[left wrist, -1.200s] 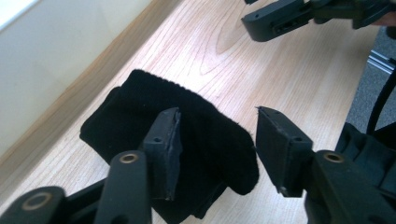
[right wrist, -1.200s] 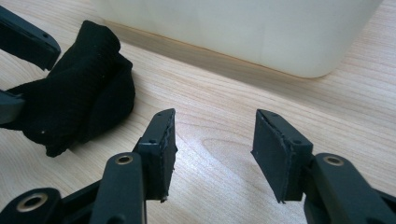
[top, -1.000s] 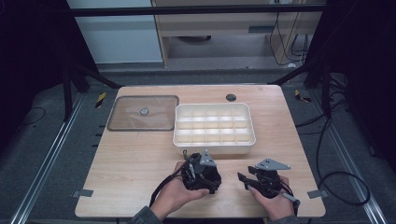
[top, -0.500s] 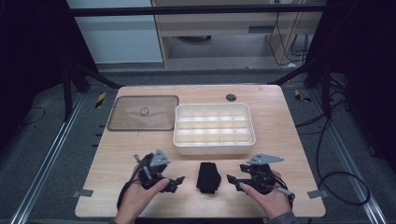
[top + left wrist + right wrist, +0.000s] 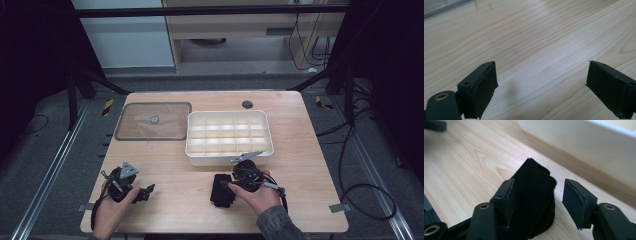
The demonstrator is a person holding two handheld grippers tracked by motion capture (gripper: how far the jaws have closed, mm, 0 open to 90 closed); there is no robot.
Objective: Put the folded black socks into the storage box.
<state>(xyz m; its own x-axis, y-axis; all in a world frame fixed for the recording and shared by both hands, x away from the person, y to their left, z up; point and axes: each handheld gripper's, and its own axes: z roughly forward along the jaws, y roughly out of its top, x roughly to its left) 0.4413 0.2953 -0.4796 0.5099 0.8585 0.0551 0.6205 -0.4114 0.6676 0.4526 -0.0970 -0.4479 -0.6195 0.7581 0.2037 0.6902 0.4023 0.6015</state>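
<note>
A folded black cloth [image 5: 220,194] lies on the wooden table [image 5: 310,200], just in front of the white compartment tray [image 5: 230,156]. My right gripper [image 5: 226,184] reaches it from the right. In the right gripper view the cloth [image 5: 534,195] stands between the jaws of the right gripper [image 5: 539,183], which is open, with a gap left on the right side. My left gripper [image 5: 148,191] rests near the table's front left, well apart from the cloth. In the left gripper view the left gripper [image 5: 541,63] is open over bare wood.
The tray's white wall [image 5: 579,142] runs close behind the cloth. A clear lid [image 5: 152,121] with a small knob lies flat at the back left. A dark round hole [image 5: 247,104] sits in the table's far edge. A person's hands hold both grippers.
The left gripper left the black cloth at the middle of the table and moved off to the front left. The right gripper moved left up to the cloth.
</note>
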